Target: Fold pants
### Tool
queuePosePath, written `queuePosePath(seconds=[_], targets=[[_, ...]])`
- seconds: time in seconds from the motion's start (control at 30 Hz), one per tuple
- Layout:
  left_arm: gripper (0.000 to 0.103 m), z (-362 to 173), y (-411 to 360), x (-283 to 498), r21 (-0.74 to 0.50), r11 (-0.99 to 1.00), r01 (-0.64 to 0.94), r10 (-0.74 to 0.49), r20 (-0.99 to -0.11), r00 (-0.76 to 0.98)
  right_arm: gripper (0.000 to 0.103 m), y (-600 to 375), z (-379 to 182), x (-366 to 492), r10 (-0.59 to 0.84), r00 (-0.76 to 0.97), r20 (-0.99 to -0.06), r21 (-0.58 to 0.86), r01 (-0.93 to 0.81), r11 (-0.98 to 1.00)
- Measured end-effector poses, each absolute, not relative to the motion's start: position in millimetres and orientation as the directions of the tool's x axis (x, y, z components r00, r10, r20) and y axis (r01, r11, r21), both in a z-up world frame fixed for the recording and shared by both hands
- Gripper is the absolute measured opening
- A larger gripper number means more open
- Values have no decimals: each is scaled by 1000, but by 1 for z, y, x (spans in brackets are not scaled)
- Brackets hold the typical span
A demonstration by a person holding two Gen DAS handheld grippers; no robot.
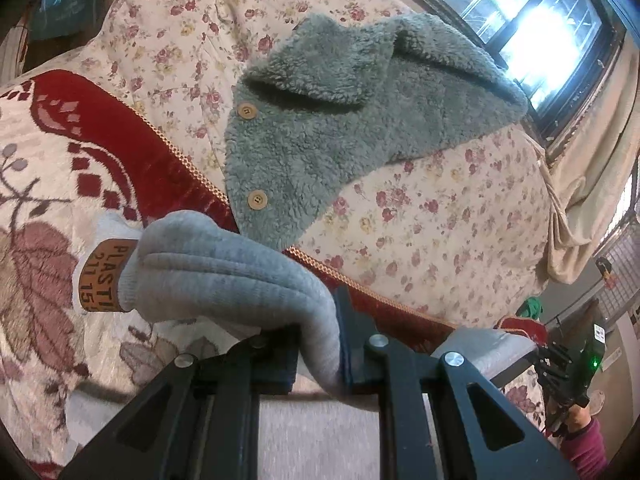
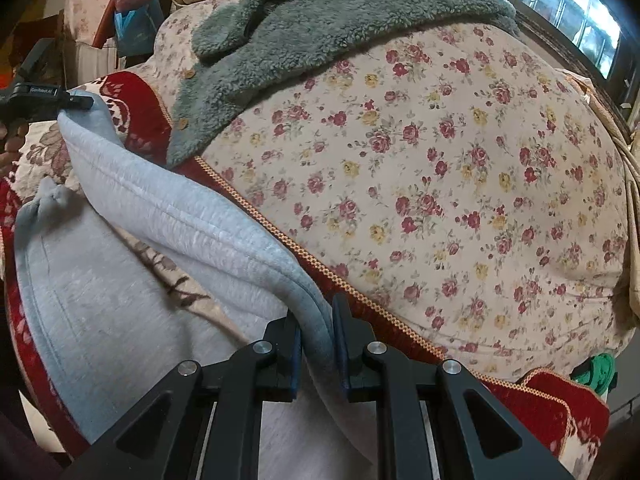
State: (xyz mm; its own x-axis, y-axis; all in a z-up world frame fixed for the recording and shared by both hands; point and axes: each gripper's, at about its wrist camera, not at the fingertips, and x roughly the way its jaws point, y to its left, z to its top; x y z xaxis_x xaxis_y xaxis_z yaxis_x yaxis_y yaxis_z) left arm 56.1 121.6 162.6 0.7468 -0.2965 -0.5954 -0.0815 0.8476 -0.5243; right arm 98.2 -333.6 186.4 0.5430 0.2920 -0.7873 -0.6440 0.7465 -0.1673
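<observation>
A: Grey pants (image 2: pixel 168 216), soft thick knit; they look limp, draped over the red blanket (image 2: pixel 344 284).

B: Left gripper (image 1: pixel 318 354) and right gripper (image 2: pixel 318 354) each clamp a bunched edge. Judged best held at hem corners; floral quilt (image 2: pixel 460 184) beyond.

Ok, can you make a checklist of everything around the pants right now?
Surface: red-bordered blanket beside a floral quilt.
Job's things: grey pants, edge lifted, rest lying on the blanket.
Clutter: green fleece jacket on the quilt.
Grippers: left hand-held gripper shut on pants; right hand-held gripper shut on pants.
Cables: nothing seen.
Surroundings: bright window, curtain.
</observation>
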Motion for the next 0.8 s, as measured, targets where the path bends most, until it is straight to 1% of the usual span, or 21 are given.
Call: queuePosePath(seconds=[0.27,0.47,0.7,0.8], targets=[[16,156,117,3,-530,846,-63,-313,-588,746,14,-339,191,60,310,527,-791,-153,-661,735],[16,125,114,-55,-574,817,-63,-355,-585,730,14,-349,186,16,329,503,-799,-145,-694,706],[16,72,111,-98,-551,826,-123,-327,-644,692,14,-354,142,-37,345,413,-843,-80,-730,679],[16,61,112,-110,-557,819,-135,-324,-644,694,14,-357,123,-48,345,387,-855,-48,-722,691]])
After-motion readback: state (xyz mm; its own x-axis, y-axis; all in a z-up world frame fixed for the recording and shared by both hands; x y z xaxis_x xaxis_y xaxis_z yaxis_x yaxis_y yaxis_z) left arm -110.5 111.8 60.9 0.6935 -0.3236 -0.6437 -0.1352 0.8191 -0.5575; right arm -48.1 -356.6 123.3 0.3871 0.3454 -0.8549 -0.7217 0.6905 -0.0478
